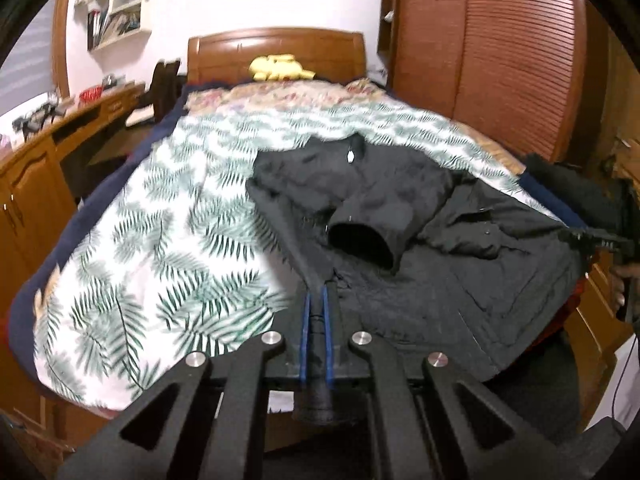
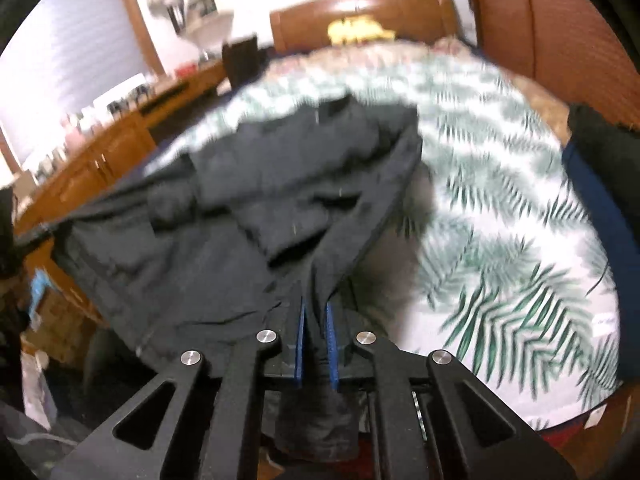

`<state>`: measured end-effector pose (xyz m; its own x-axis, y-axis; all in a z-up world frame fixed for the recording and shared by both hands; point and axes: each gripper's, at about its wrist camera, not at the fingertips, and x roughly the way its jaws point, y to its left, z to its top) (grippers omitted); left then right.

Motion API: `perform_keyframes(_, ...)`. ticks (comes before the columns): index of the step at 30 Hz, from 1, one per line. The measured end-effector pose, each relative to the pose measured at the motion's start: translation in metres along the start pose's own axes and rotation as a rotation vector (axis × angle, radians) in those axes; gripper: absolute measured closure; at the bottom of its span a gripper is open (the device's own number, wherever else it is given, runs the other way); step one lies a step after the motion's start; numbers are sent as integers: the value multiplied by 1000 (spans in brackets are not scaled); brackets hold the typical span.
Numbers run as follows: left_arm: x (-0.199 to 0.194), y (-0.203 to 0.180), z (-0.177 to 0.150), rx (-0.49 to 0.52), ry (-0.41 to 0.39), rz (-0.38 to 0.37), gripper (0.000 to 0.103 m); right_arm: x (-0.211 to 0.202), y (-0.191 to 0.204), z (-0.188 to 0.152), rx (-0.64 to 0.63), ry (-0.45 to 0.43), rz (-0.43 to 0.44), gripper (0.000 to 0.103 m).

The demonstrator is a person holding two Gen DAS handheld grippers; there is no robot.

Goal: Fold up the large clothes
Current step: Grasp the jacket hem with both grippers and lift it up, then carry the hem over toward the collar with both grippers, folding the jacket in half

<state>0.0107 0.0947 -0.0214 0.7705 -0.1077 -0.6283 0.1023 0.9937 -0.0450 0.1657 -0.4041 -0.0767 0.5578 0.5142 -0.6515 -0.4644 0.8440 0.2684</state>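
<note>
black padded fabric fills both my views — the jacket (image 1: pixel 400 216) lies spread over the leaf-print bedspread (image 1: pixel 160 240) on the bed, collar toward the wooden headboard (image 1: pixel 276 50), one sleeve (image 1: pixel 360 236) folded across its front. my left gripper (image 1: pixel 316 308) has its jaws clenched on a bunched bit of the jacket's hem at the near edge, blue pads (image 1: pixel 306 344) pressed to the cloth, and my right gripper (image 2: pixel 316 320) grasps another part of the hem the same way. a yellow soft toy (image 1: pixel 280 67) sits by the headboard — a wooden counter (image 1: pixel 80 116) runs along the wall beside the bed.
</note>
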Motion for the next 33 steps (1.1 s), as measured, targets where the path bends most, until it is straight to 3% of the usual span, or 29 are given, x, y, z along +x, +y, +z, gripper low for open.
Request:
perform_keyframes(12, -72, 4, 39, 12, -144, -12, 101, -86, 22, 46, -21, -221, 44, 97)
perform_keyframes(22, -124, 6, 45, -3, -246, -25, 100, -148, 22, 45, -35, -328, 76, 97)
perform_keyframes(27, -96, 12, 54, -1, -212, 4, 100, -143, 16, 50, -44, -324, 50, 97)
perform_keyframes(33, -30, 28, 79, -19, -130, 5, 100, -89, -8, 63, -47, -239, -23, 97)
